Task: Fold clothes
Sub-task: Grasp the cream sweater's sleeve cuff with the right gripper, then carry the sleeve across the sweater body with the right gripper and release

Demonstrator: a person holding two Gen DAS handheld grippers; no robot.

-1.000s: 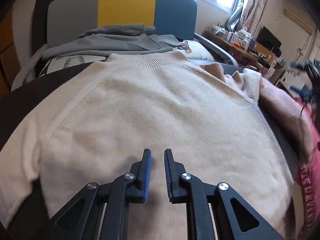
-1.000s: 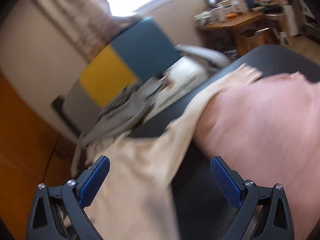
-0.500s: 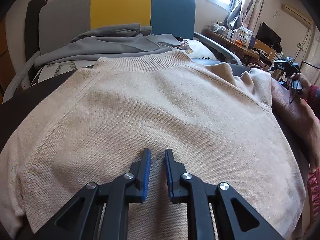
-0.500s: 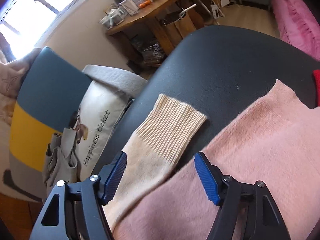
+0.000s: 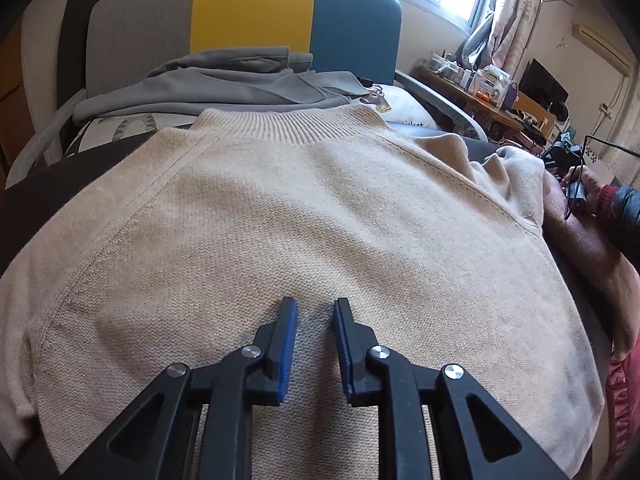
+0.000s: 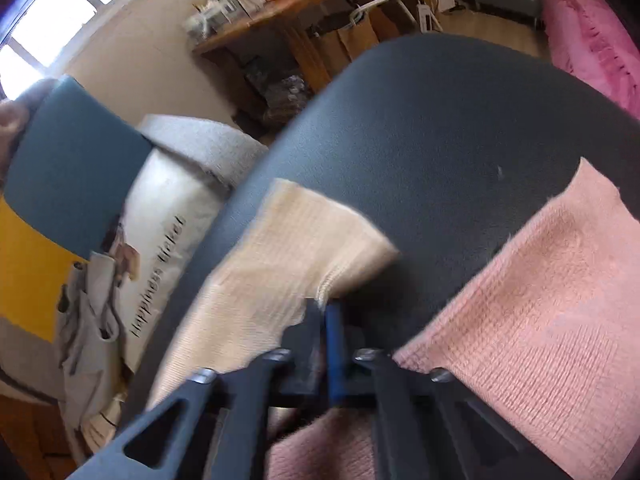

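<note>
Left gripper (image 5: 314, 306): tilted steeply down over beige sweater (image 5: 280, 232) spread flat on dark surface (image 6: 440, 120), jaws easing apart, nothing between. Right gripper (image 6: 324, 316): angled down, clamped tight on sweater's ribbed cuff (image 6: 316, 236), beside pink garment (image 6: 540, 300).

beige sweater (image 5: 304, 216): fine matt knit, ribbed collar; pink garment (image 6: 540, 320) fuzzy; table (image 6: 440, 120) grainy matt black.

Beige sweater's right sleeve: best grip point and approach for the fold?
Ribbed cuff of the beige sweater, at its free edge, coming from above on the pink-garment side. It lies flat on the dark surface, edge exposed. The right gripper looks already pinched there.
</note>
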